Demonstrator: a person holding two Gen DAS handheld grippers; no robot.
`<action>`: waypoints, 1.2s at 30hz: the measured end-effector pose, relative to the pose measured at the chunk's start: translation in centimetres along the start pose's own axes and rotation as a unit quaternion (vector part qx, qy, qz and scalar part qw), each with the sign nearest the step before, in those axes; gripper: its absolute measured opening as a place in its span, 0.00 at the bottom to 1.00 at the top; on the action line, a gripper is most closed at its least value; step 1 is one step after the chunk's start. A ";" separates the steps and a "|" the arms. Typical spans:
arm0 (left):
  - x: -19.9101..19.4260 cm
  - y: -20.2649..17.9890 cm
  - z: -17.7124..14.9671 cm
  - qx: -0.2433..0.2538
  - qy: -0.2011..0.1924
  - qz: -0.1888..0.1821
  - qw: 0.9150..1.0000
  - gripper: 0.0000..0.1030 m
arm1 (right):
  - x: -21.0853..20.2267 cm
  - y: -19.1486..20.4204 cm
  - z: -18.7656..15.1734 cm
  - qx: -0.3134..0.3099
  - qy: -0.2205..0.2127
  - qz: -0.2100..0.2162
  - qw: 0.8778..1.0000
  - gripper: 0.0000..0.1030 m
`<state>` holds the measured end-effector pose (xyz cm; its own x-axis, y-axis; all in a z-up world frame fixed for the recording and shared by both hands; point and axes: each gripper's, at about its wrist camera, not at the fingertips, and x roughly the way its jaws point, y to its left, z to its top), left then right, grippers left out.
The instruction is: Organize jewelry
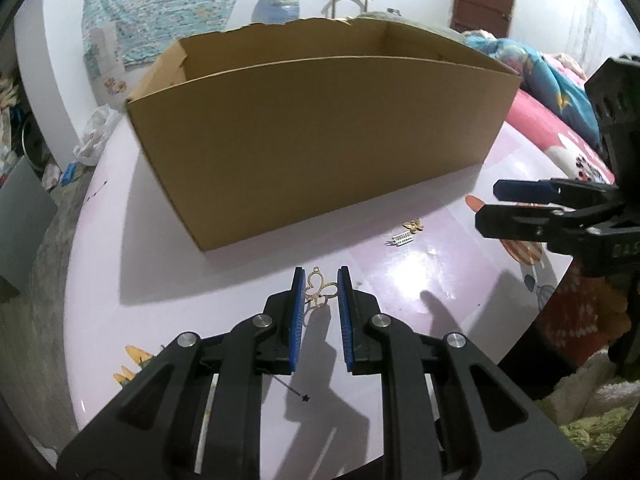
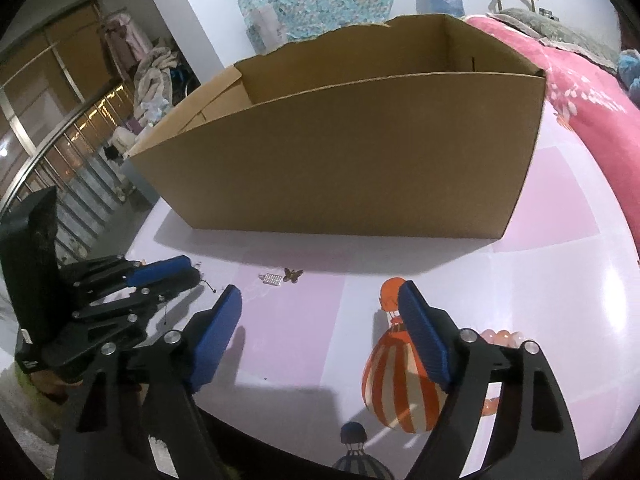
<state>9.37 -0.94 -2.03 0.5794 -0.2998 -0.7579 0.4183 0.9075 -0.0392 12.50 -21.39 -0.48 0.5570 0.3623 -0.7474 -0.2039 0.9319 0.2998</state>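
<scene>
Between the left claw (image 1: 322, 280) pads sat a gold butterfly pendant (image 1: 319, 290), openwork wings, small loop on top; pads stood narrowly apart, flanking it, firm contact not clear. Pendant looked thin and light, so best to pinch across the wings, lift straight, keep it level until over the rim. Right claw (image 2: 320, 294) was wide open, nothing in it, hovering over the pink table (image 2: 304, 344) near an orange balloon print. Further out on the table lay a darker butterfly charm (image 1: 414, 225) touching or just beside a small silver comb-like piece (image 1: 401, 238). Beyond them stood the open cardboard box (image 1: 312, 148), likely the drop target; contents not visible.
</scene>
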 end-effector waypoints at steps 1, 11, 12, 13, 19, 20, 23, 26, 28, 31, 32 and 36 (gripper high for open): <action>-0.1 0.2 -0.1 -0.007 -0.003 -0.002 1.000 0.15 | 0.2 0.2 0.1 -0.002 0.002 0.000 1.000 0.71; 0.1 1.1 -0.3 -0.015 -0.012 -0.021 1.000 0.15 | 2.0 1.1 0.7 -0.012 0.027 -0.033 0.999 0.44; 0.1 1.1 -0.2 -0.015 -0.013 -0.023 1.000 0.15 | 2.2 1.2 0.8 -0.013 0.028 -0.033 0.999 0.40; 0.1 1.1 -0.2 -0.014 -0.014 -0.024 1.000 0.15 | 2.3 1.4 0.9 -0.016 0.029 -0.035 0.999 0.38; 0.1 1.0 -0.6 -0.005 -0.015 -0.028 0.999 0.15 | 3.5 2.6 1.3 -0.043 0.035 -0.042 0.998 0.27; 0.1 0.9 -0.6 -0.004 -0.016 -0.029 0.999 0.15 | 3.8 2.8 1.4 -0.048 0.037 -0.044 0.997 0.27; 0.1 0.9 -0.6 -0.003 -0.016 -0.031 0.999 0.15 | 4.4 3.0 1.6 -0.057 0.040 -0.048 0.996 0.24; 0.1 0.9 -0.6 -0.003 -0.016 -0.033 0.999 0.15 | 4.7 3.4 1.7 -0.066 0.042 -0.049 0.996 0.24; 0.2 1.0 -0.5 -0.004 -0.016 -0.033 0.999 0.15 | 4.7 3.6 1.7 -0.072 0.043 -0.050 0.995 0.24; 0.3 1.1 -0.4 -0.006 -0.014 -0.035 0.999 0.15 | 4.8 4.3 1.5 -0.087 0.043 -0.059 0.993 0.23; 0.4 1.1 -0.4 -0.006 -0.014 -0.035 0.999 0.15 | 4.9 4.5 1.5 -0.092 0.043 -0.062 0.993 0.23; 0.5 1.2 -0.3 -0.006 -0.014 -0.037 0.999 0.15 | 4.9 4.6 1.5 -0.088 0.047 -0.059 0.993 0.16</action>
<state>9.94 0.05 -2.64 0.5661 -0.3739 -0.7347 0.4519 0.8861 -0.1029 15.50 -15.39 -1.90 0.5101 0.2418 -0.8254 -0.2842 0.9532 0.1036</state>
